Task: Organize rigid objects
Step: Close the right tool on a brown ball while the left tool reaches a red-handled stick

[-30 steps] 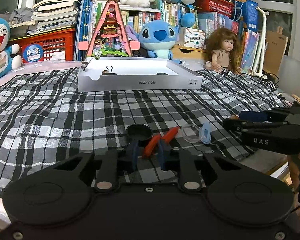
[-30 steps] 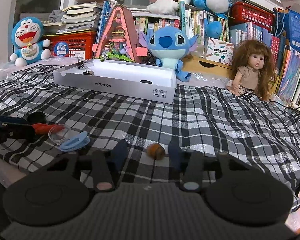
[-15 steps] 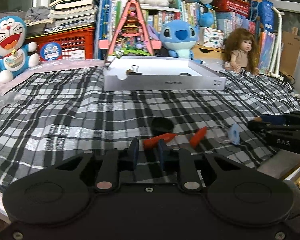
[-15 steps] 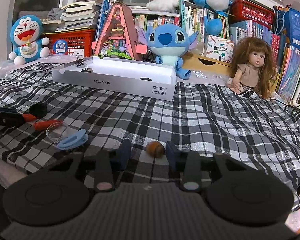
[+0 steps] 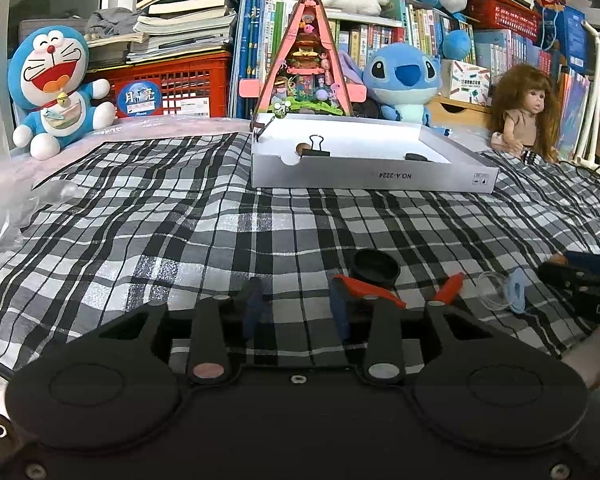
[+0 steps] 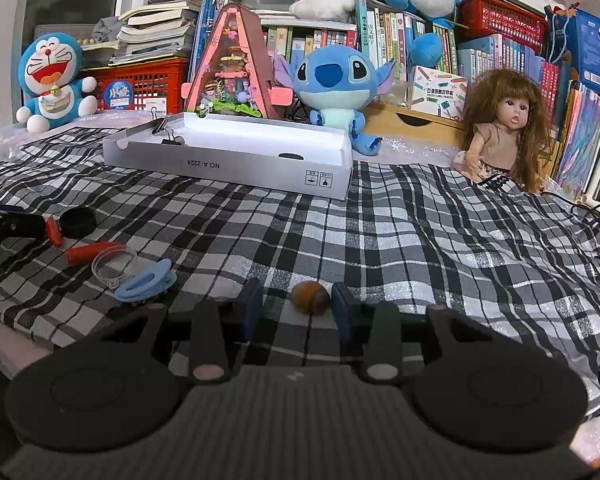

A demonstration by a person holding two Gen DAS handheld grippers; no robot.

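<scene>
Your two cameras sit low and close over the checked blanket [image 5: 148,232], both facing the white box [image 5: 374,176] and the shelf toys, and both see these.

You get even, fairly bright indoor light, with only soft shadows on the checked cloth [image 5: 180,220]. Fisheye bending curves the shelves and darkens both views' corners. The white box [image 6: 228,160] looks slightly glary; focus stays sharp.

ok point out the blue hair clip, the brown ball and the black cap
blue hair clip [image 6: 146,282], right wrist view, middle of its body
brown ball [image 6: 310,297], right wrist view, centre of its front
black cap [image 5: 375,267], left wrist view, its top rim
</scene>
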